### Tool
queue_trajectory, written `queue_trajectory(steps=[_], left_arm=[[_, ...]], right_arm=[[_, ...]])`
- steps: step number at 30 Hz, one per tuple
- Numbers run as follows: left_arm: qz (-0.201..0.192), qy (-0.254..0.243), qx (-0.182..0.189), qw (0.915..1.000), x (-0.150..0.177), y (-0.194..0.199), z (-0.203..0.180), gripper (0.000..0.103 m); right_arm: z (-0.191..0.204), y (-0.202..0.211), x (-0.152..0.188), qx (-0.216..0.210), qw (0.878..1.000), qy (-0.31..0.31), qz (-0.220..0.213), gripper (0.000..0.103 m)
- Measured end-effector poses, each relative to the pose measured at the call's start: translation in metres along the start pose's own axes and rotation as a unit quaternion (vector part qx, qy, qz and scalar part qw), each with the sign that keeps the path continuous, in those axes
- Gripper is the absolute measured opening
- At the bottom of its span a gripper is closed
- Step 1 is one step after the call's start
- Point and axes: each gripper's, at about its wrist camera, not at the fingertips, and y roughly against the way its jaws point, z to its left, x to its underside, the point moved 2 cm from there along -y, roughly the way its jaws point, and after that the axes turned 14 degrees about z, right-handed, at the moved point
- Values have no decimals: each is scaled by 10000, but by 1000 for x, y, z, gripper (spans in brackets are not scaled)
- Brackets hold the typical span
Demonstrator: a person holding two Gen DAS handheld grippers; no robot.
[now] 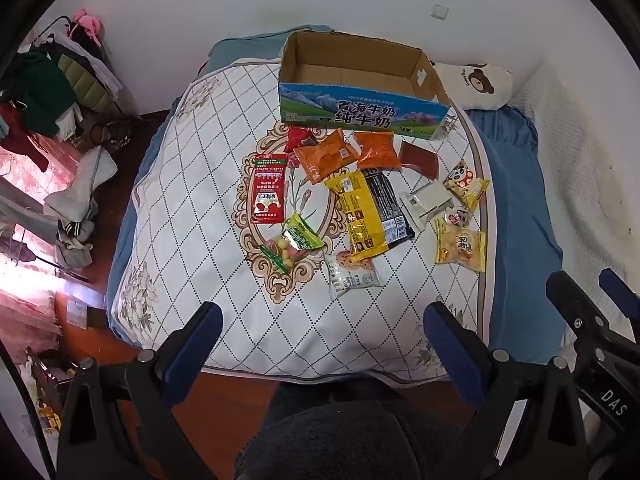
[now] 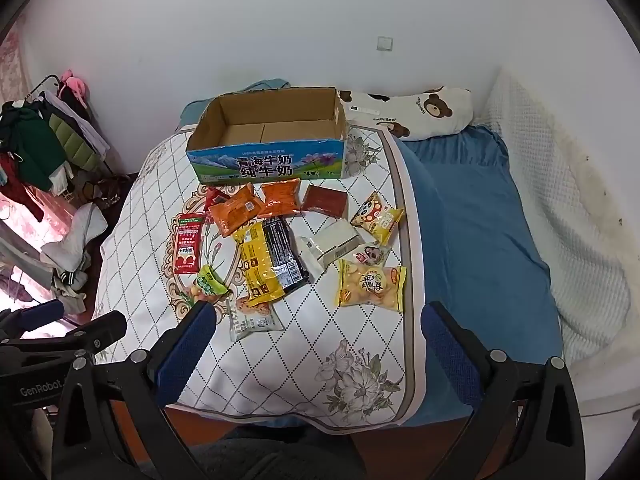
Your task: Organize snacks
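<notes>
An open cardboard milk box (image 1: 362,80) (image 2: 268,136) stands empty at the far end of a quilted mat (image 1: 192,208) (image 2: 136,248). Several snack packets lie scattered in front of it: a red packet (image 1: 267,188) (image 2: 187,249), orange packets (image 1: 325,154) (image 2: 236,212), a long yellow packet (image 1: 360,216) (image 2: 258,264), a black packet (image 1: 388,208) (image 2: 284,256) and a yellow biscuit bag (image 1: 460,244) (image 2: 371,285). My left gripper (image 1: 320,320) and right gripper (image 2: 316,320) are both open and empty, hovering over the mat's near end, well short of the snacks.
The mat lies on a bed with a blue sheet (image 2: 480,208). A bear-print pillow (image 2: 424,114) lies behind the box. A clothes rack (image 1: 52,92) and piled laundry stand on the floor at left. A white wall is behind. The right gripper shows in the left wrist view (image 1: 592,312).
</notes>
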Motion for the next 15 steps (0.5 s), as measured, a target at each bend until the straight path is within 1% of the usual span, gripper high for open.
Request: queue_trajectory(steps=[15], left_arm=[[-109,18,-8,9999,2,5,3,103]], right_arm=[[-2,5,1,-38,10000,3,-18,103]])
